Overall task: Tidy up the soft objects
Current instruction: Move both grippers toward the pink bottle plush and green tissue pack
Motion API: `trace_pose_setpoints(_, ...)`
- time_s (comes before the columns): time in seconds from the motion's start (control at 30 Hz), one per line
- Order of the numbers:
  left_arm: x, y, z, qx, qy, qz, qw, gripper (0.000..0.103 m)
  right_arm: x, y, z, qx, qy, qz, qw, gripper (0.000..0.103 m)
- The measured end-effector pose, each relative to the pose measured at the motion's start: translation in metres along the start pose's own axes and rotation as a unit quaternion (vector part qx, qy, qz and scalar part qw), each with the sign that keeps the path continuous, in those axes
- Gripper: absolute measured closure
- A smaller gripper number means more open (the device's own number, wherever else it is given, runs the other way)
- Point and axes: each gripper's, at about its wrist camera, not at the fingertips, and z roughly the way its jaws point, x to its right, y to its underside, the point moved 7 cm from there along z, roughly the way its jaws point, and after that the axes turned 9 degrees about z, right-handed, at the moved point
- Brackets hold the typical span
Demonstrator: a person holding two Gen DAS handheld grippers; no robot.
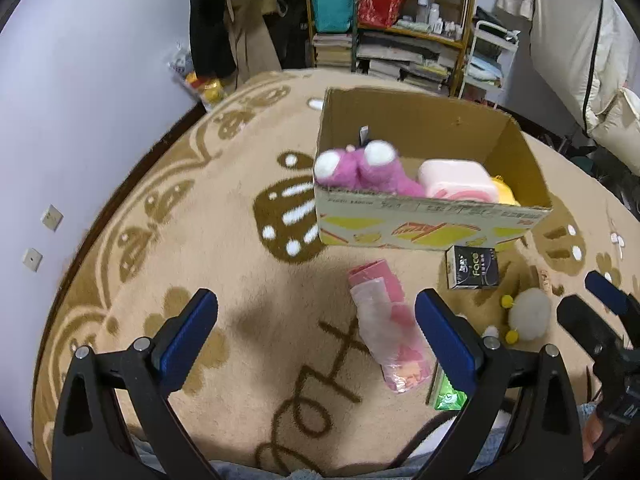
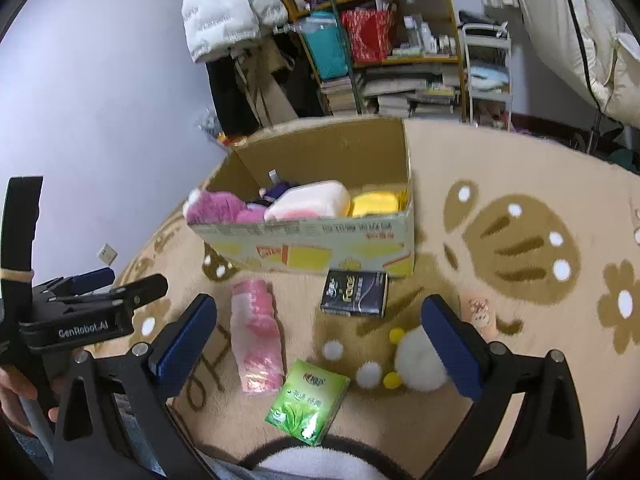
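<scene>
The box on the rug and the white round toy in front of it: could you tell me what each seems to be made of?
The box looks like corrugated cardboard: plain matte brown inside, printed yellow and red outside, with raw cut edges at the rim. The white round toy appears to be fluffy plush or pile fabric, judging by its fuzzy, soft outline, with small yellow pompom-like bits beside it; what fills it cannot be told.

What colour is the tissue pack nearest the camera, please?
Green tissue pack, with a leaf print; the right wrist view shows it best.
</scene>
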Motion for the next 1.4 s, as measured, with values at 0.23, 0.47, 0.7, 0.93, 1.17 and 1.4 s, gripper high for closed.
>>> trace_pose_setpoints(0.23, 0.007, 0.001, 0.029, -0.038, 0.017, 0.000, 0.9991, 0.005, 0.007, 0.016, 0.029, -0.054, 0.012, 0.016, 0.998, 0.001)
trace_pose_setpoints(0.47, 0.017, 0.004, 0.058, -0.078, 0.030, 0.003, 0.9965, 0.005, 0.009, 0.036, 0.058, -0.126, 0.019, 0.018, 0.992, 0.017)
trace_pose_setpoints(0.7, 0.032, 0.012, 0.082, -0.114, 0.043, 0.020, 0.9923, 0.005, 0.007, 0.051, 0.077, -0.167, 0.021, 0.012, 0.986, 0.018)
trace_pose_setpoints(0.93, 0.047, 0.020, 0.101, -0.146, 0.054, 0.039, 0.9870, 0.005, 0.008, 0.061, 0.090, -0.197, 0.021, 0.020, 0.980, 0.018)
trace_pose_setpoints(1.17, 0.053, 0.025, 0.119, -0.171, 0.047, 0.060, 0.9824, 0.005, 0.009, 0.069, 0.101, -0.220, 0.022, 0.030, 0.975, 0.018)
trace_pose_setpoints(1.4, 0.061, 0.026, 0.128, -0.183, 0.062, 0.061, 0.9792, 0.005, 0.008, 0.082, 0.110, -0.244, 0.025, 0.030, 0.969, 0.018)
